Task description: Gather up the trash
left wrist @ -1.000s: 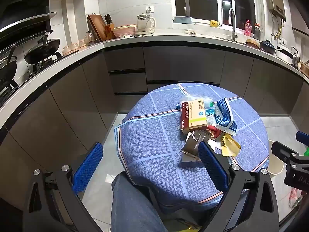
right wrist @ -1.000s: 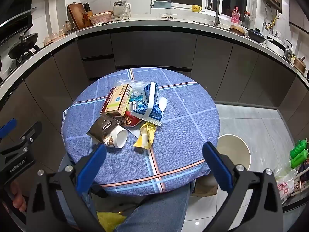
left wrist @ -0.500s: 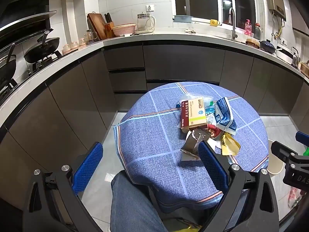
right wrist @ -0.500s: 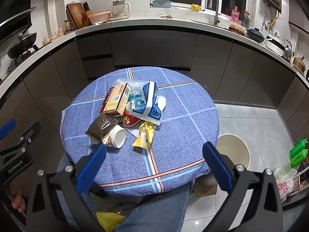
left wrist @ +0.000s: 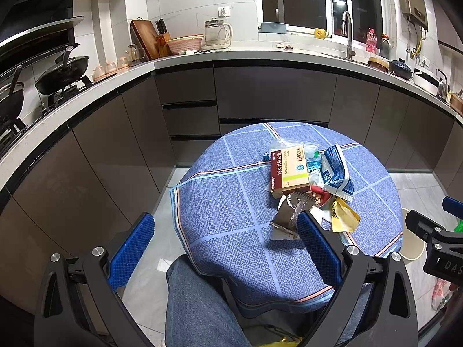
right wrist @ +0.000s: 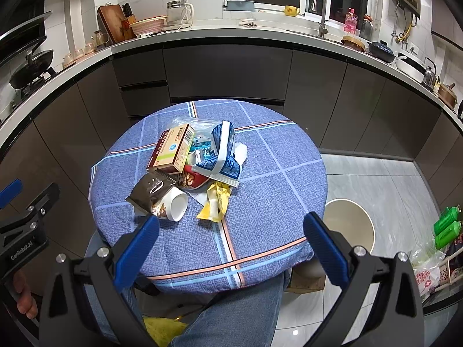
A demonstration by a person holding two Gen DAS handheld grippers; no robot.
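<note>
Grippers [right wrist: 231,225] agape above trash pile [right wrist: 196,167], blue-clothed table [right wrist: 275,188], kitchen.

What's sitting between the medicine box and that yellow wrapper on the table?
In the right wrist view, a red snack packet spilling nuts lies between the medicine box and the yellow wrapper, with white tissue under it.

The trash lay heaped near the middle of the round desk [right wrist: 275,173]. A medicine box [right wrist: 173,151] sat at the pile's left rear, a folded pouch [right wrist: 222,156] to its right. Before the box lay a foil packet [right wrist: 149,192] touching a tipped paper cup [right wrist: 176,202], with a snack wrapper [right wrist: 215,201] just right of the cup. A waste bin [right wrist: 348,225] stood on the floor right of the desk. A kitchen counter [right wrist: 231,33] curved behind it all.
</note>
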